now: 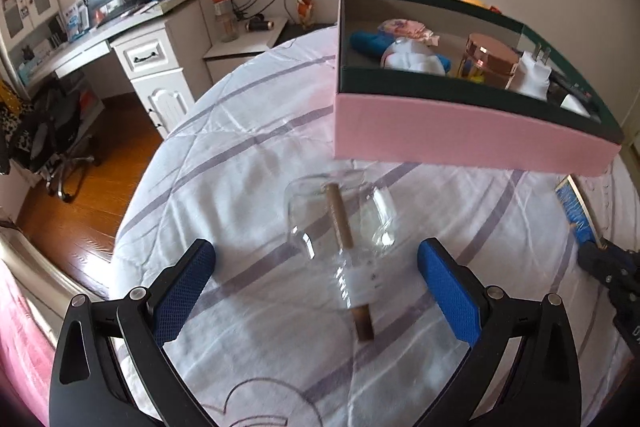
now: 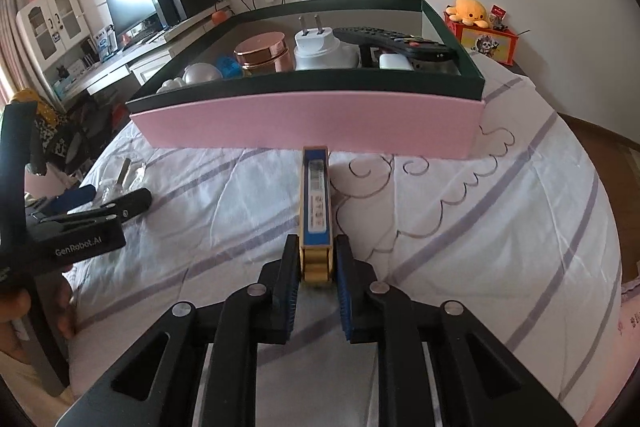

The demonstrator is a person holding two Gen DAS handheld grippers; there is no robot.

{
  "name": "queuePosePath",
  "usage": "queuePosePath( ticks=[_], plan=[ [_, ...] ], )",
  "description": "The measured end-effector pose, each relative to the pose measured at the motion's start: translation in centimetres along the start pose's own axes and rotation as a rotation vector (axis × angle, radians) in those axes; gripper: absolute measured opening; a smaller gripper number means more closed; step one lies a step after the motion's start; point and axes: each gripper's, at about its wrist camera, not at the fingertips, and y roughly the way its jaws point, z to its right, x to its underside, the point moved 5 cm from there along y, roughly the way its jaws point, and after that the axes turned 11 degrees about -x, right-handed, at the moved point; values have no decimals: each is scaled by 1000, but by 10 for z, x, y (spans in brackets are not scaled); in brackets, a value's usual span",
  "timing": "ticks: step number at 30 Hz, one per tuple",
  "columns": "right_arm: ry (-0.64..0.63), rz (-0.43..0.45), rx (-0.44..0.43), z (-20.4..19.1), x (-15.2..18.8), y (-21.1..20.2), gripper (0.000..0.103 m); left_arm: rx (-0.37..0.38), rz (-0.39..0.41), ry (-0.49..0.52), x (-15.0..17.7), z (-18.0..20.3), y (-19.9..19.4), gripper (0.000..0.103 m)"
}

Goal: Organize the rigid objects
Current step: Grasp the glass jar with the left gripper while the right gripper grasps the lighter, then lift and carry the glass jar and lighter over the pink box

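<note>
On the left, the left gripper hovers over the white quilt with its blue-padded fingers spread wide, one on each side of a clear glass pitcher that lies on its side on the bed; the pads are not touching it. A brown wooden handle runs along the pitcher toward the camera. Behind it stands the pink storage box with a dark green rim, holding a blue-and-white plush toy, a rose-gold lidded jar, a white plug adapter and a black remote control. To the right, the right gripper is closed on a narrow blue and gold box, pinching its near end between both pads, with the box pointing straight at the pink front wall and its far end close to it. A yellow plush octopus sits far right on a red box.
</note>
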Motion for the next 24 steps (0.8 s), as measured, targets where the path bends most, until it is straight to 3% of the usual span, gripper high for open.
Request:
queuePosePath(
  ticks=[4, 7, 14, 16, 17, 24],
  plan=[
    [-8, 5, 7, -2, -9, 7, 34, 27, 20, 1, -6, 0, 0, 64],
    [-34, -5, 33, -5, -14, 14, 35, 38, 28, -9, -6, -1, -1, 52],
    [-79, -16, 83, -9, -20, 25, 35, 67, 41, -2, 2, -4, -12, 52],
    [-91, -19, 83, -10, -19, 24, 28, 73, 43, 13, 7, -3, -18, 52],
    [-94, -20, 76, -11, -18, 22, 17, 76, 43, 15, 10, -3, -21, 52],
    [-66, -7, 11, -12, -2, 0, 15, 139, 65, 23, 25, -6, -46, 52]
  ],
)
